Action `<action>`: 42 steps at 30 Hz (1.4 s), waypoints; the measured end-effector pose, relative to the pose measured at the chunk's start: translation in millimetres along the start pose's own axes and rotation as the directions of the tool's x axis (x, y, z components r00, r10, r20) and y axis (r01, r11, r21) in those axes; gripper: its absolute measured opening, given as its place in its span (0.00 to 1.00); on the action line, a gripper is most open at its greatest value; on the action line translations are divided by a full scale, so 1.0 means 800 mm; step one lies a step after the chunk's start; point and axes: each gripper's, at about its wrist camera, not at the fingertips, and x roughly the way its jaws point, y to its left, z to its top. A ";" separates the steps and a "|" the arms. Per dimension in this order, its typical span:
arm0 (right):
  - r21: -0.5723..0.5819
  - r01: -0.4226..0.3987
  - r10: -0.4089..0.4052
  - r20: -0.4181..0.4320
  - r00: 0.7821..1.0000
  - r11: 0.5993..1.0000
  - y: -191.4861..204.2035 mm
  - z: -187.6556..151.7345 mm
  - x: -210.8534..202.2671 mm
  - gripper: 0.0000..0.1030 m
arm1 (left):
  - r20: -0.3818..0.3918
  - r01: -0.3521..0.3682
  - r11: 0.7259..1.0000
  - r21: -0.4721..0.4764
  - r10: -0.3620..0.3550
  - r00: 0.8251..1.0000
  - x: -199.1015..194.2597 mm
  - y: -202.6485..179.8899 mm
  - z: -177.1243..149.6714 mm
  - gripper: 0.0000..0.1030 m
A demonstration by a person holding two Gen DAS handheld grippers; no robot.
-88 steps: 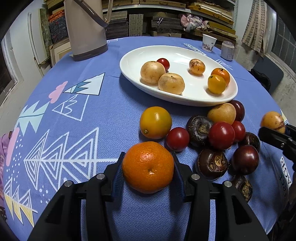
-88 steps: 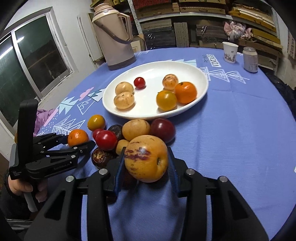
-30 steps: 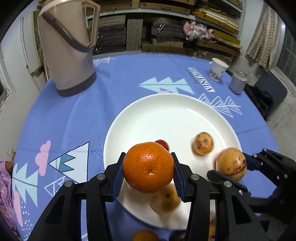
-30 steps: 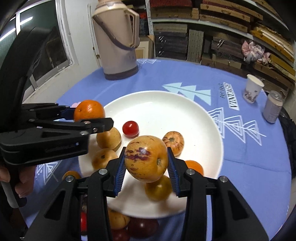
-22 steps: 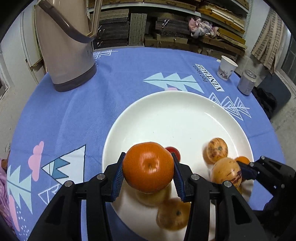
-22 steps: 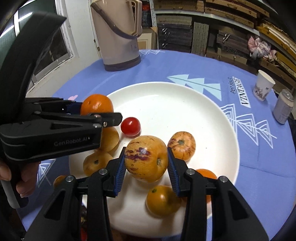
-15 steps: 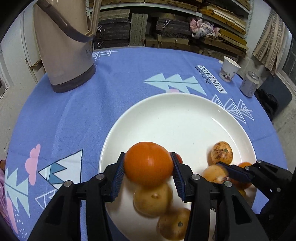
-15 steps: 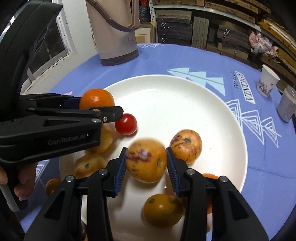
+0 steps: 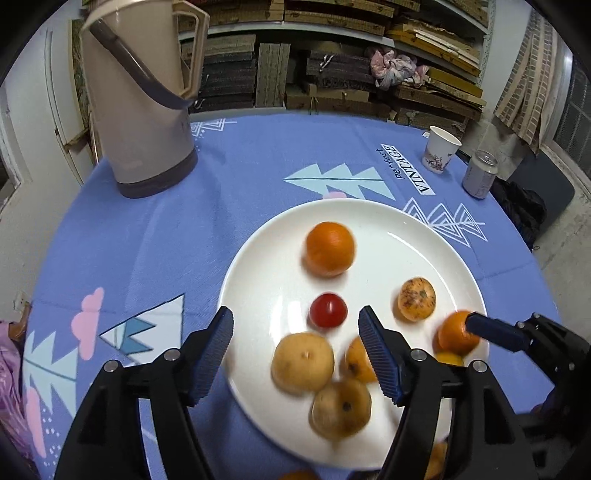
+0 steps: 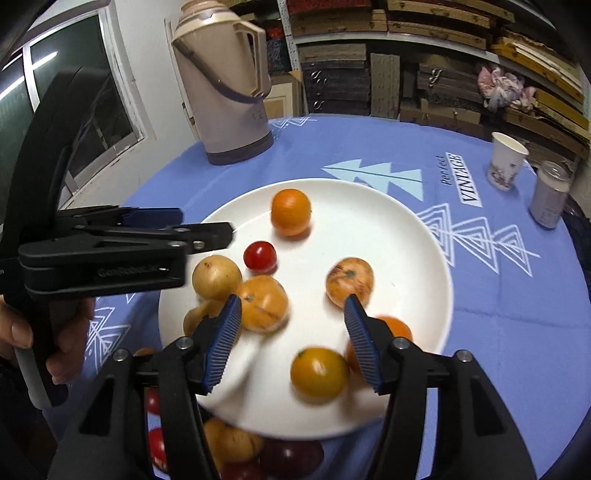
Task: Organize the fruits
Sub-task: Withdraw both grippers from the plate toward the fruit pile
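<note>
Far half of white plate [image 9: 436, 236] lying bare past tangerine [image 9: 329, 249]: open room for gripper. Near half crowding with fruit: red tomato [image 9: 328, 310], tan fruits touching one another. Left gripper [image 10: 207, 229] reaching over plate's left rim, narrowing that side. Thermos [image 9: 142, 99], paper cup [image 9: 439, 149], can [image 9: 480, 173] standing well apart from plate.

A glossy white plate [image 9: 436, 236], seemingly glazed ceramic, sits on a matt woven blue tablecloth [image 9: 236, 184], near a smooth beige plastic thermos jug [image 9: 144, 96], a paper cup [image 9: 439, 153] and a dull metal can [image 9: 480, 173], against rough wooden boards [image 9: 424, 22].
</note>
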 end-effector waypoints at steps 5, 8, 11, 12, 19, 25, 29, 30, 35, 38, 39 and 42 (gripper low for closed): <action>0.015 0.017 -0.018 0.058 0.998 1.000 0.000 -0.021 -0.037 0.82 | 0.009 0.001 1.000 0.009 -0.001 1.000 -0.025 -0.005 -0.023 0.71; 0.015 0.023 -0.025 0.113 0.993 1.000 0.002 -0.033 -0.057 0.90 | 0.026 -0.010 1.000 0.021 0.009 1.000 -0.041 -0.009 -0.038 0.76; 0.048 0.011 -0.017 0.127 0.992 0.999 0.000 -0.050 -0.073 0.92 | 0.038 -0.009 1.000 0.027 0.008 0.999 -0.057 -0.010 -0.057 0.77; 0.060 0.014 -0.021 0.122 0.992 0.998 -0.001 -0.058 -0.077 0.92 | 0.040 -0.008 1.000 0.024 0.007 0.999 -0.061 -0.009 -0.064 0.78; 0.087 0.034 -0.041 0.078 0.996 0.996 -0.003 -0.113 -0.104 0.92 | 0.042 0.003 1.000 0.013 -0.004 0.999 -0.083 -0.005 -0.115 0.80; 0.085 0.059 -0.065 0.074 0.995 0.995 0.000 -0.150 -0.121 0.92 | 0.008 0.025 1.000 -0.010 -0.024 1.000 -0.088 0.000 -0.154 0.81; 0.079 0.071 -0.075 0.046 0.996 0.994 0.003 -0.165 -0.120 0.92 | -0.015 0.051 0.999 -0.008 -0.052 0.999 -0.094 -0.004 -0.177 0.81; 0.079 0.075 -0.079 0.042 0.996 0.994 0.003 -0.168 -0.120 0.92 | -0.019 0.058 0.998 -0.003 -0.058 0.998 -0.095 -0.008 -0.182 0.81; 0.094 0.076 -0.080 0.039 0.996 0.993 0.002 -0.175 -0.124 0.92 | -0.064 0.083 0.996 0.038 -0.080 0.995 -0.092 -0.031 -0.208 0.81; 0.072 0.112 -0.116 0.052 0.992 0.991 0.007 -0.178 -0.127 0.92 | -0.082 0.104 0.993 0.064 -0.099 0.992 -0.092 -0.048 -0.216 0.81; 0.070 0.108 -0.112 0.055 0.992 0.992 0.007 -0.177 -0.127 0.92 | -0.086 0.114 0.991 0.073 -0.108 0.990 -0.092 -0.053 -0.219 0.81; 0.070 0.108 -0.113 0.072 0.991 0.992 0.008 -0.179 -0.131 0.92 | -0.103 0.138 0.985 0.105 -0.128 0.987 -0.092 -0.068 -0.226 0.81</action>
